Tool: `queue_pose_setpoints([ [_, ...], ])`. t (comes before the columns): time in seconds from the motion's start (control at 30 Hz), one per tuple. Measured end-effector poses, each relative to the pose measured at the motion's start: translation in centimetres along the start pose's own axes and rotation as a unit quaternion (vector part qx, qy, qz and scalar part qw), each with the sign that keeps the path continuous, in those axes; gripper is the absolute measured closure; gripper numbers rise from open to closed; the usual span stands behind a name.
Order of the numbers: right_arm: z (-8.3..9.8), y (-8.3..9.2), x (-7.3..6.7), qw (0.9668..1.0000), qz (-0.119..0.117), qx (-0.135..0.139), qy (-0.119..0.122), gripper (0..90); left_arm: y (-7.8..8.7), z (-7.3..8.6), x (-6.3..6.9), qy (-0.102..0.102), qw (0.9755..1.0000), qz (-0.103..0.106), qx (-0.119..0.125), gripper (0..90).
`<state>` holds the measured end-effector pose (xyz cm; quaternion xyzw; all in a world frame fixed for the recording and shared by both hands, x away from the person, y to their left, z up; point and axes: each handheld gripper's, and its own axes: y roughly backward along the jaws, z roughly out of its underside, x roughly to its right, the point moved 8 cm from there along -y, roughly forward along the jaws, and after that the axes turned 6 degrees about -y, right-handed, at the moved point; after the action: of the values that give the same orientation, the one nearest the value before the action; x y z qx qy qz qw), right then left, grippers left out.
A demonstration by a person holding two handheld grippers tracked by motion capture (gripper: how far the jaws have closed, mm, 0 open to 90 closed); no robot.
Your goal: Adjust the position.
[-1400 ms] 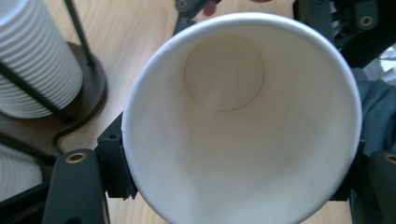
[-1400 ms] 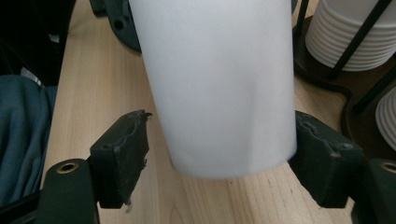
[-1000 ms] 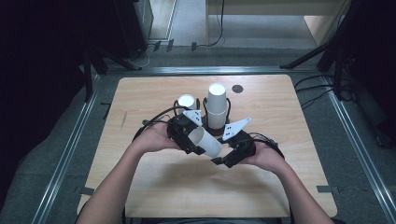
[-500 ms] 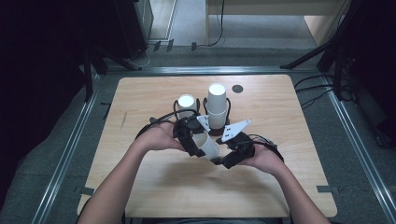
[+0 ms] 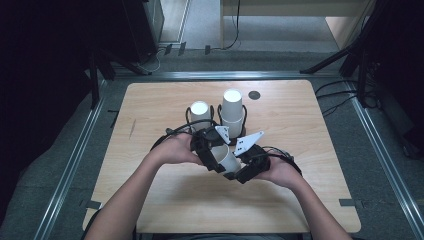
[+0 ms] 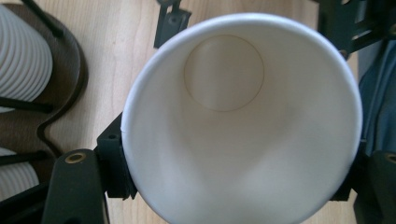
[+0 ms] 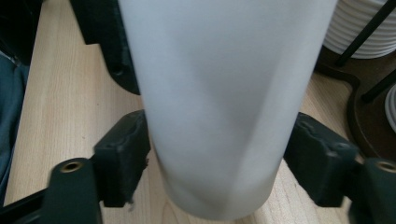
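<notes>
The paper cup (image 5: 223, 156) lies sideways between both tongs near the bench's middle: left gripper (image 5: 208, 152) clamps its rim end, right gripper (image 5: 243, 167) has just been closing on its base, probably gripping now

Wooden table (image 5: 150, 110): 2 stacks of white paper cups (image 5: 232, 106) in black wire holders at rear centre; in front, 1 white paper cup (image 5: 223, 156) lying tilted between left gripper (image 5: 210, 152) and right gripper (image 5: 245, 167), both hand-held.
</notes>
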<state>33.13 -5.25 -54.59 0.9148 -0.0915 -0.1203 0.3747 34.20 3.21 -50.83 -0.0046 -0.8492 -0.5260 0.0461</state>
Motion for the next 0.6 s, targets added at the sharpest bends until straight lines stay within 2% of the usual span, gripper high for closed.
queue_pose_setpoints([
  [0.07,0.0,0.1,0.0,1.0000,-0.004,0.001,-0.002,33.3,0.1,-0.1,0.0,0.000,1.0000,-0.001,0.000,25.0],
  [0.27,-0.1,0.3,0.0,1.0000,-0.001,0.000,0.003,33.6,0.0,0.0,0.0,-0.003,1.0000,-0.003,0.008,22.4],
  [0.4,-0.2,0.5,0.1,1.0000,0.003,0.004,0.003,33.2,0.2,-0.1,-0.1,-0.018,0.9992,-0.023,0.028,15.8],
  [0.43,-0.2,0.6,0.1,1.0000,0.004,0.005,0.003,33.2,0.3,-0.2,-0.2,-0.016,0.9988,-0.032,0.033,12.1],
  [0.53,-0.2,1.0,0.4,0.9999,0.009,0.011,0.002,33.2,0.5,-0.2,-0.5,-0.011,0.9980,-0.041,0.046,11.2],
  [0.6,-0.3,1.2,0.5,0.9998,0.010,0.015,-0.002,33.2,0.7,-0.2,-0.5,-0.004,0.9972,-0.037,0.064,10.8],
])
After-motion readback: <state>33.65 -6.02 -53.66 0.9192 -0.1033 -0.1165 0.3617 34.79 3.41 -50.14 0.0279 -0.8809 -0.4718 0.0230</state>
